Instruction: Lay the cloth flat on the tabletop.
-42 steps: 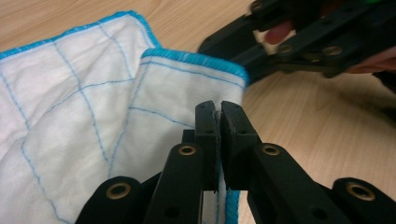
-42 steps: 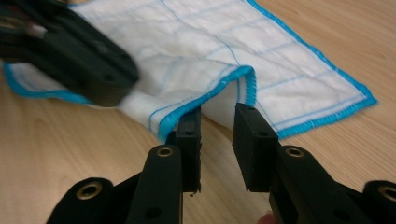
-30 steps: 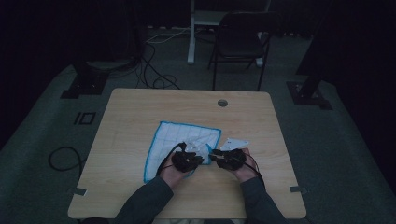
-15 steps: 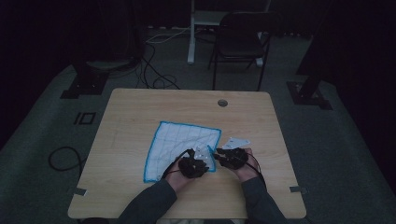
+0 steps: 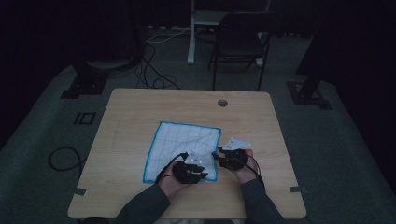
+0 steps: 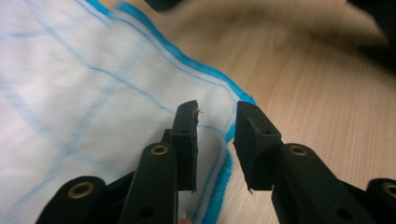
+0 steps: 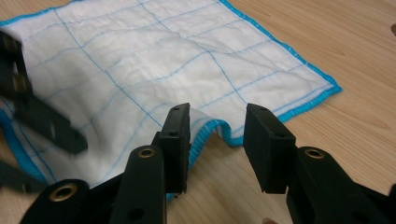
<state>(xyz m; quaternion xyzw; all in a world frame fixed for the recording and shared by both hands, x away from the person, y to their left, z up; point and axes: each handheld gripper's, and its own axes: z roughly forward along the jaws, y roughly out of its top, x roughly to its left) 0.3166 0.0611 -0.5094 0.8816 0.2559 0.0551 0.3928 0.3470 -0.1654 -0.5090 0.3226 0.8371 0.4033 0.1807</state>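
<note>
A white cloth (image 5: 183, 149) carries a grid of thin pale-blue lines and a bright turquoise stitched border all round. In the right gripper view the same cloth (image 7: 154, 79) shows its blue lines crossing into large squares, with the turquoise edge vivid against the wood. The table (image 5: 130, 121) is light tan wood with a fine grain. The left gripper (image 5: 189, 169) and right gripper (image 5: 231, 157) are black, each topped by a pale grey plate; their jaw arms show small brass-coloured rivets. The sleeves (image 5: 144, 207) look dark grey, though the dim light makes this uncertain. The floor (image 5: 42, 140) is dull grey-green. A chair (image 5: 240, 44) beyond is black.
</note>
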